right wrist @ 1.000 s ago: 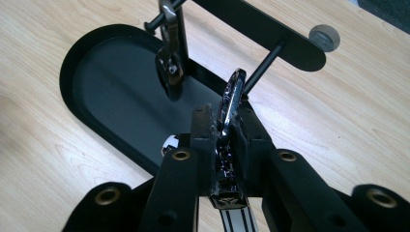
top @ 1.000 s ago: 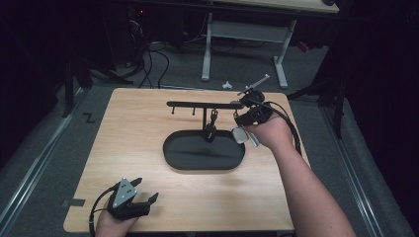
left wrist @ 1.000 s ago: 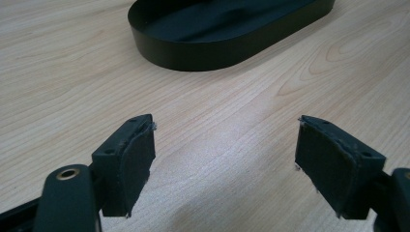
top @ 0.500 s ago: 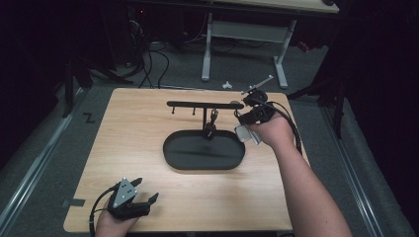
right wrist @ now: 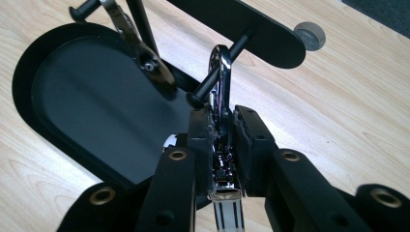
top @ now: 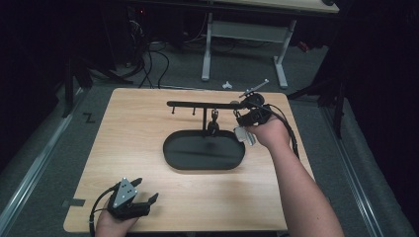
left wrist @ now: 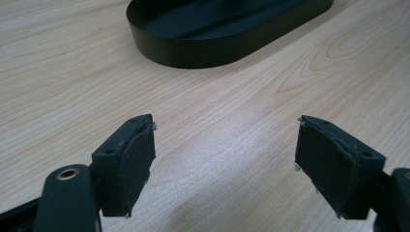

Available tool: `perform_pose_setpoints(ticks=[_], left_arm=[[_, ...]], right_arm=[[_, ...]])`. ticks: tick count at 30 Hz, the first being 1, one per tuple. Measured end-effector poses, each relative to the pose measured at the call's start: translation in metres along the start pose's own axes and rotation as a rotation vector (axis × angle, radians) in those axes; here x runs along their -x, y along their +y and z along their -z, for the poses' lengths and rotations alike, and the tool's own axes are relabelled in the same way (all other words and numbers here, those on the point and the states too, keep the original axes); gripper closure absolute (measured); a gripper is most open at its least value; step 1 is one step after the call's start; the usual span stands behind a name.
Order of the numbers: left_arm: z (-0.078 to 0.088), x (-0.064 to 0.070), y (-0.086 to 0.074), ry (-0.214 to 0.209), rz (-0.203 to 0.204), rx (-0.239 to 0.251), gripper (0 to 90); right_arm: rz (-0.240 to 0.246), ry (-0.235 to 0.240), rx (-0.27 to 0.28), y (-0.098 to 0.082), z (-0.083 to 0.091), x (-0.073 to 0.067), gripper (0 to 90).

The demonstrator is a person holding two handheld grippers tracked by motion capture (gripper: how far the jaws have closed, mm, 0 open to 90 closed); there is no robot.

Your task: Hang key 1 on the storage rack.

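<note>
Pale wood covers the surface, and on it stands a black key stand: an oval tray under a thin crossbar with short pegs pointing toward the person. Darkness and cables fill the floor beyond.

At the bar's right end, the right gripper is clamped on a metal keychain clasp, its jaws nearly together on the clasp's body, with a striped strap tail hanging out between them. In the right gripper view the clasp's shiny loop appears to sit over the knobbed tip of a peg; whether it is fully past the knob is hard to tell. The clasp's long axis runs straight out of the jaws, loop end leading up toward the bar, strap end trailing back to the hand. Another clasp already hangs from a peg farther left.

To finish the hang cleanly, I would keep the loop's plane square to the peg, slide it well along the shank, then loosen the grip slowly so the weight settles without swinging off.

The left gripper rests at the near left corner, jaws wide apart with nothing between them.
</note>
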State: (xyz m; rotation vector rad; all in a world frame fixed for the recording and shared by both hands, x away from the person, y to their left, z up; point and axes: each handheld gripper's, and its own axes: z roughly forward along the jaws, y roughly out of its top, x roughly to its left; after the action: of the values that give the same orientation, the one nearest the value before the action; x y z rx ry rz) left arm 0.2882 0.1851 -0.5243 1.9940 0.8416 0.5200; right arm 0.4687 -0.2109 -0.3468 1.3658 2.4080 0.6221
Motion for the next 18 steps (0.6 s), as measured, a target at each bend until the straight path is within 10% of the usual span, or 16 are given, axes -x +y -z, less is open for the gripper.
perform_pose_setpoints(ticks=[18], left_arm=[[-0.0006, -0.0005, -0.0003, 0.000, 0.006, 0.000, 22.5]], right_arm=[[-0.031, -0.015, -0.009, -0.0079, -0.0045, 0.0035, 69.5]])
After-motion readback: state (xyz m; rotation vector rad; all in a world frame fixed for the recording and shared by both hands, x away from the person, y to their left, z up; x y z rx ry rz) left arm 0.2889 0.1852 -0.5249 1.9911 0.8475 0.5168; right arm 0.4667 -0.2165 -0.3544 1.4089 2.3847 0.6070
